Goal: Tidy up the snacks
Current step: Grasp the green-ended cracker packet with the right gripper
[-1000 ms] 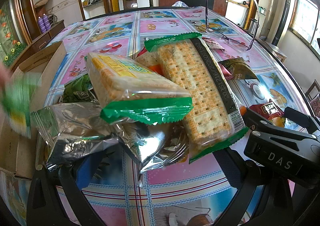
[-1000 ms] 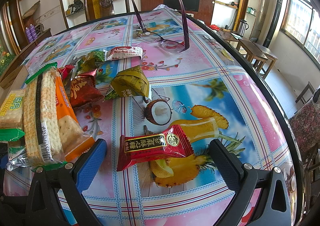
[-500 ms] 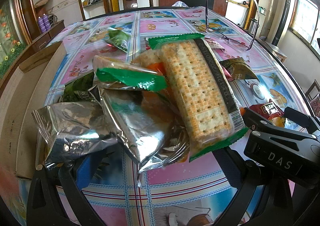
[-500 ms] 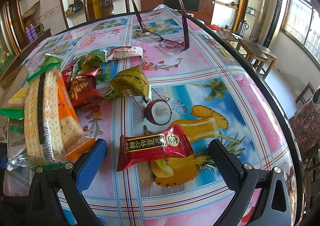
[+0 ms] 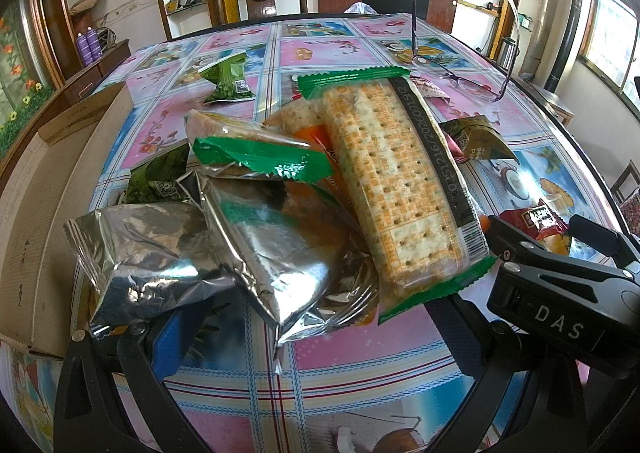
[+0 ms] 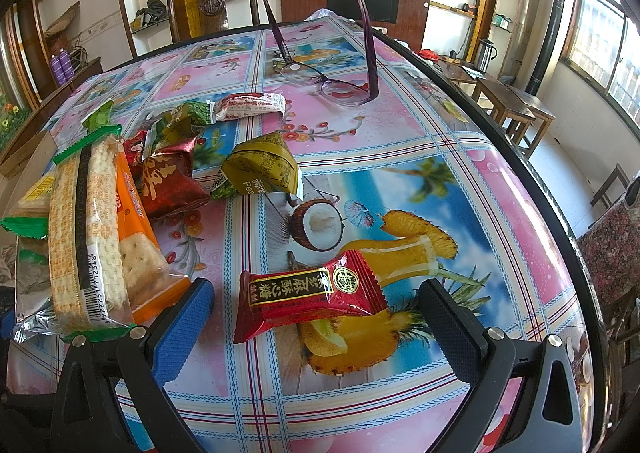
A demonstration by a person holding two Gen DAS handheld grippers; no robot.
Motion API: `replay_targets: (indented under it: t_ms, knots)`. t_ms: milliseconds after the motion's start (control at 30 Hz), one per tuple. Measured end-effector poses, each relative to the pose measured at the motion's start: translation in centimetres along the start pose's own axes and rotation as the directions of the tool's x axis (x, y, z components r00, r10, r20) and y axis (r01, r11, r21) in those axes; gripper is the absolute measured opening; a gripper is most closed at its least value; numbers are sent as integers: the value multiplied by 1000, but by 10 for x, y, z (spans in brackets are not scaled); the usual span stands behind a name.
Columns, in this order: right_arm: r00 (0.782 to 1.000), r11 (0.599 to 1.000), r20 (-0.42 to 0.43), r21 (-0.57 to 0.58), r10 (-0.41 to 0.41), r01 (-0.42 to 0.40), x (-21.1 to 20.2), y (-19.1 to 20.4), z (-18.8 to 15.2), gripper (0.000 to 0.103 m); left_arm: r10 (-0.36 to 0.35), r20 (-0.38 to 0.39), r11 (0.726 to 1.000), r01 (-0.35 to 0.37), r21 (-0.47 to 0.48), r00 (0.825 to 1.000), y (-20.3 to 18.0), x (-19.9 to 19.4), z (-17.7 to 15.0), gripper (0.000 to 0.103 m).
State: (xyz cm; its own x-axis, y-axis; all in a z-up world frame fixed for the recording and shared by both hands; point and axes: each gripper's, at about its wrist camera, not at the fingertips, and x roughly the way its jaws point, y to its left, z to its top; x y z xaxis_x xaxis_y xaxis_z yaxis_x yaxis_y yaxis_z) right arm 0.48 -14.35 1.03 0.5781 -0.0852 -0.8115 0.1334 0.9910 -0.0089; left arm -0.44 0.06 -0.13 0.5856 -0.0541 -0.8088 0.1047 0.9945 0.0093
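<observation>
A heap of snacks lies just ahead of my left gripper (image 5: 316, 337), which is open; two silver foil packets (image 5: 152, 253) rest over its fingers. A long cracker pack (image 5: 396, 181) with green ends lies on the heap beside a green-trimmed cracker packet (image 5: 248, 149). A small green packet (image 5: 228, 81) sits alone farther back. My right gripper (image 6: 316, 325) is open on the table, with a red candy packet (image 6: 308, 293) lying loose between its fingers. An olive triangular packet (image 6: 260, 169), a dark red packet (image 6: 168, 181) and a white-red packet (image 6: 250, 107) lie beyond.
An open cardboard box (image 5: 48, 189) stands at the table's left edge. Purple glasses (image 6: 328, 81) rest upside down at the back right. The right gripper's black body (image 5: 560, 293) is close beside the heap. The round table's edge (image 6: 532, 173) curves past on the right.
The green-trimmed cracker packet has tipped and slid lower on the heap. A small green packet, blurred at the far left before, now lies on the table farther back. Neither gripper has moved.
</observation>
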Motion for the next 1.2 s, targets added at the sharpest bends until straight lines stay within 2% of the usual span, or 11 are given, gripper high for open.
replay_targets:
  t_ms: [233, 333, 433, 567, 667, 767, 900, 967, 1033, 1100, 1200]
  knots:
    - [1000, 1000, -4, 7, -7, 7, -2, 1, -3, 102, -143, -72, 977, 153, 151, 987, 8, -16, -11, 103]
    - [999, 999, -17, -24, 36, -37, -8, -3, -8, 101, -201, -23, 968, 202, 148, 979, 25, -43, -18, 103]
    - [993, 992, 27, 42, 114, -115, -35, -15, -18, 94, -258, 10, 954, 253, 159, 966, 47, -65, -21, 103]
    - [974, 979, 112, 28, 196, -200, -74, -10, -17, 94, -273, 49, 958, 266, 110, 961, 85, -77, -18, 100]
    - [947, 949, 70, -38, 314, -312, -79, 15, -17, 94, -284, 53, 958, 281, 65, 957, 102, -79, -17, 91]
    - [951, 941, 23, -153, 308, -301, -77, 51, -25, 93, -268, 44, 962, 264, 71, 963, 110, -77, -16, 85]
    - [975, 946, -10, -239, 222, -218, -64, 72, -36, 83, -267, 60, 962, 262, 82, 962, 122, -86, -22, 84]
    - [977, 945, -34, -246, 212, -214, -56, 73, -38, 79, -270, 63, 961, 265, 83, 961, 125, -87, -22, 84]
    - [972, 945, -71, -228, 224, -234, -46, 73, -40, 60, -279, 51, 958, 275, 80, 959, 124, -84, -21, 84]
    - [974, 947, -65, -227, 219, -228, -41, 70, -43, 51, -297, 35, 953, 293, 82, 954, 119, -81, -19, 84]
    - [970, 953, -44, -180, 239, -243, -44, 60, -47, 51, -329, 11, 942, 327, 74, 944, 110, -77, -15, 84]
